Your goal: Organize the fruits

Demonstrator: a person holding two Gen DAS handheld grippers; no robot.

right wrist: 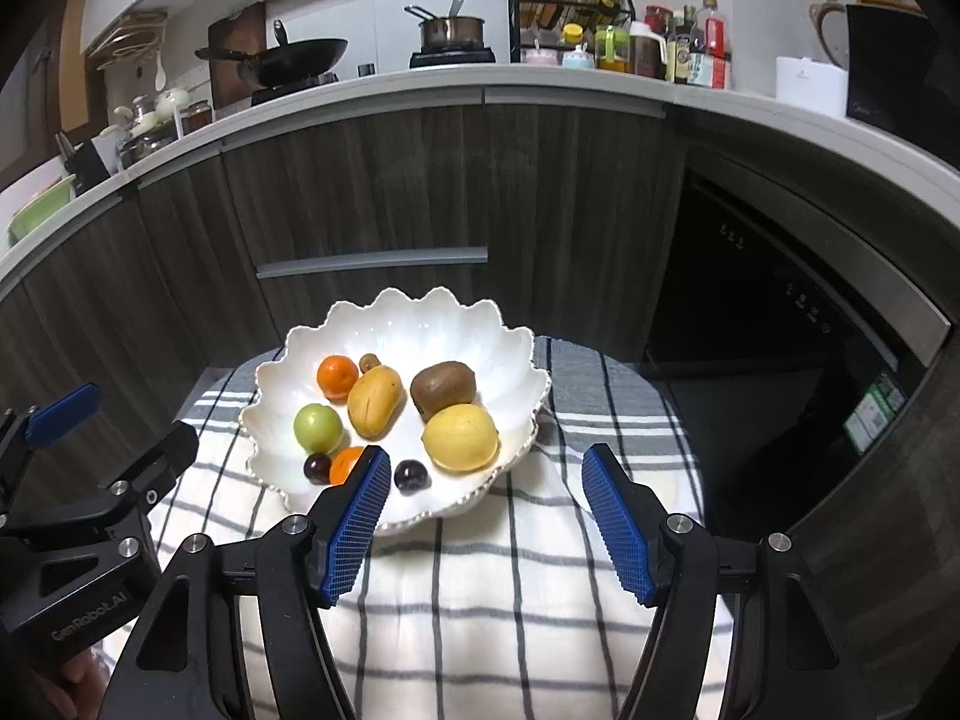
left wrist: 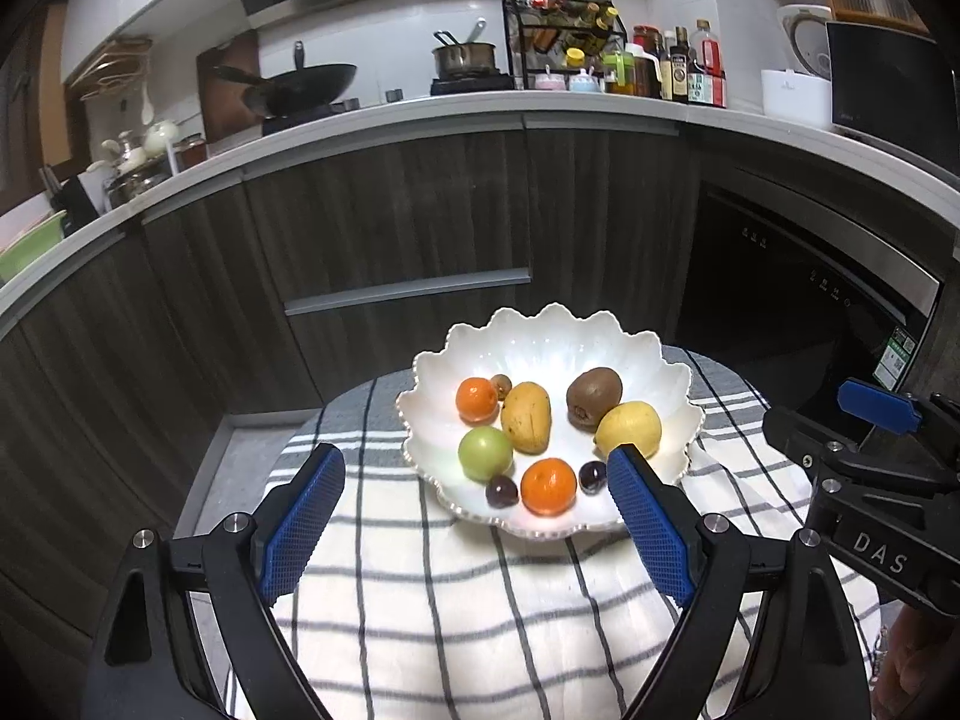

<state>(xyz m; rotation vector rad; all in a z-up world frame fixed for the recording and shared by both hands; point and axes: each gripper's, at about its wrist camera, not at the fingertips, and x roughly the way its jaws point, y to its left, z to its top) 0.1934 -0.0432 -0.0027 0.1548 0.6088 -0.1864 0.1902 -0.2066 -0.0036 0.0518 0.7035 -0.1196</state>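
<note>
While the fruits lie in the bowl [left wrist: 540, 336] on the cloth [left wrist: 456, 600], the left gripper [left wrist: 477, 477] and right gripper [right wrist: 483, 477] stand apart, jaws parted, holding nothing.

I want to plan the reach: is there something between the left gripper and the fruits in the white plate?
Nothing visible does. The left gripper is open and empty above the striped cloth, and only the plate's near rim lies before the fruits.
</note>
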